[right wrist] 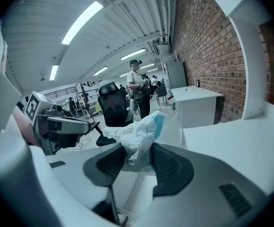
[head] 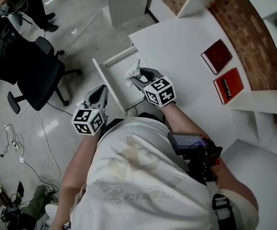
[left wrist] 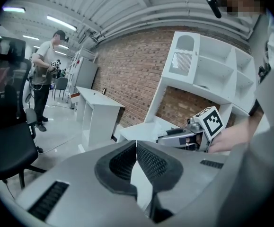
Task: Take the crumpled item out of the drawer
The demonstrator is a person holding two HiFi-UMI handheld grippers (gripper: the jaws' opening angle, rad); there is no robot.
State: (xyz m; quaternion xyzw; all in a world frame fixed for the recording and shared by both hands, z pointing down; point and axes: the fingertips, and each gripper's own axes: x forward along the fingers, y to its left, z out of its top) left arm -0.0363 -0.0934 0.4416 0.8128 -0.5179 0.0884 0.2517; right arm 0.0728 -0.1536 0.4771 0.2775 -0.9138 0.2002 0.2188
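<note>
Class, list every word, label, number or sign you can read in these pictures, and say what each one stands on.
No text here is clear enough to quote.
On the lower red book: white lettering on the cover, too small to read.
On the shirt: faint curved lettering, too blurred to read.
On the crumpled item: faint print, blurred.
On the marker cubes: black-and-white patterns, no words.

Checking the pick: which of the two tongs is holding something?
The right tongs, clamped on the crumpled white-and-blue plastic wrapper; the left tongs are shut with nothing between them.
</note>
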